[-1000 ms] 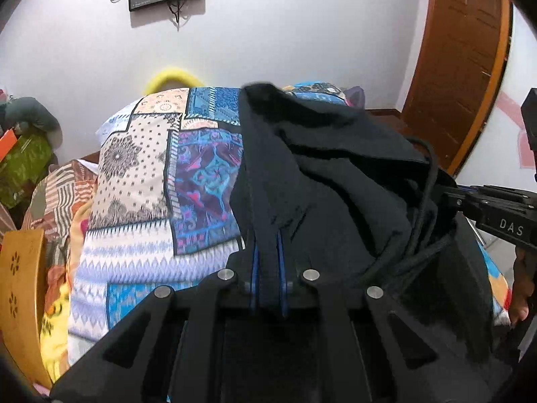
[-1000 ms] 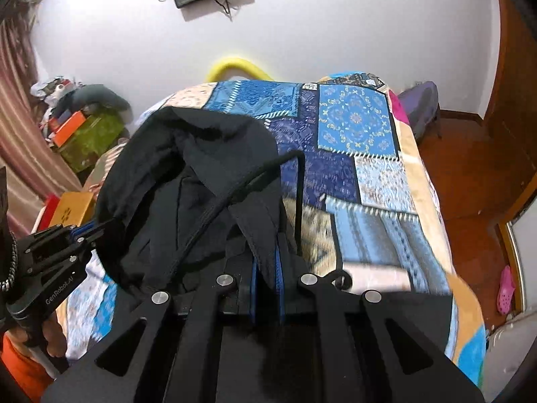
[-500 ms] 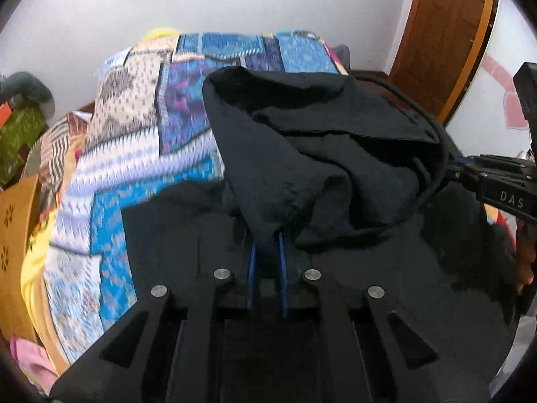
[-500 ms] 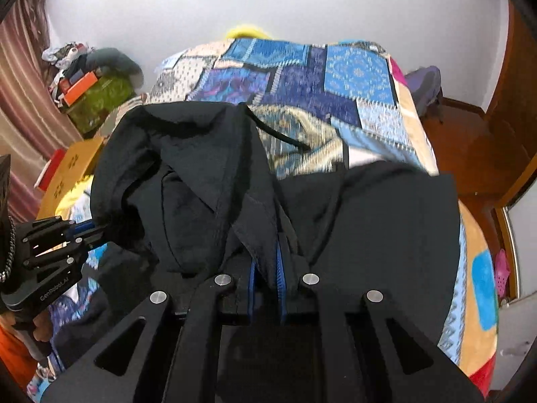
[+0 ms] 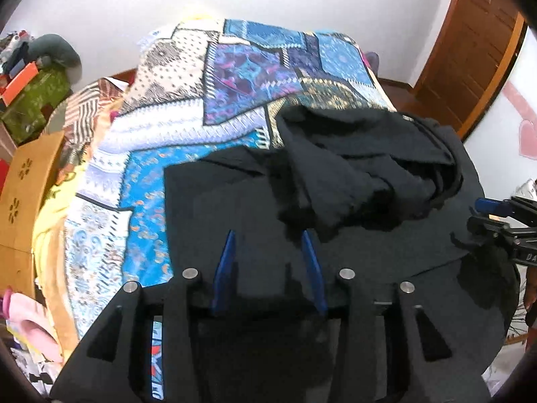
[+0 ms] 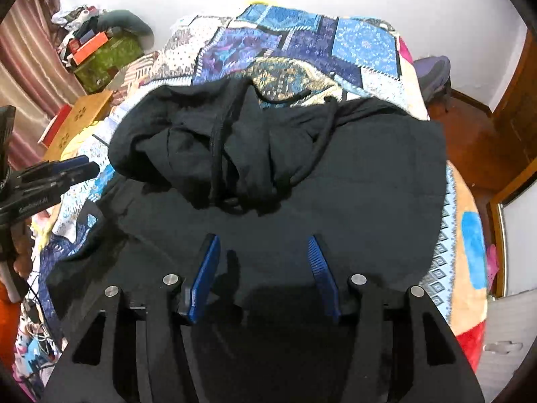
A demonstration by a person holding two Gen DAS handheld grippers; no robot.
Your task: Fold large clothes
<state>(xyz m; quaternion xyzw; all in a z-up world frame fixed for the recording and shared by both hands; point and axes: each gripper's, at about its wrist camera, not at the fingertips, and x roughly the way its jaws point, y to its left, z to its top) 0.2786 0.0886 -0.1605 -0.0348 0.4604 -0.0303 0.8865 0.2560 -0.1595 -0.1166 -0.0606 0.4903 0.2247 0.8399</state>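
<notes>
Black hoodie (image 6: 352, 181) hides much of the quilt (image 6: 302, 50); both grippers' jaws spread, pinching nothing.

Bedroom, white walls (image 5: 110, 10), even light, no hard shadows. I see a bed w/ patchwork blue/purple bedspread (image 6: 302, 50) filling mid-frame. Brown wooden door (image 5: 470, 50) at R, reddish wood floor (image 6: 470, 127) beside the bed. Pinkish curtain (image 6: 20, 67) far L in right cam. Green box (image 6: 104, 60) w/ clutter piled on top by the wall. Light wooden panel w/ flower cutouts (image 5: 23, 184) at bed's L edge.
</notes>
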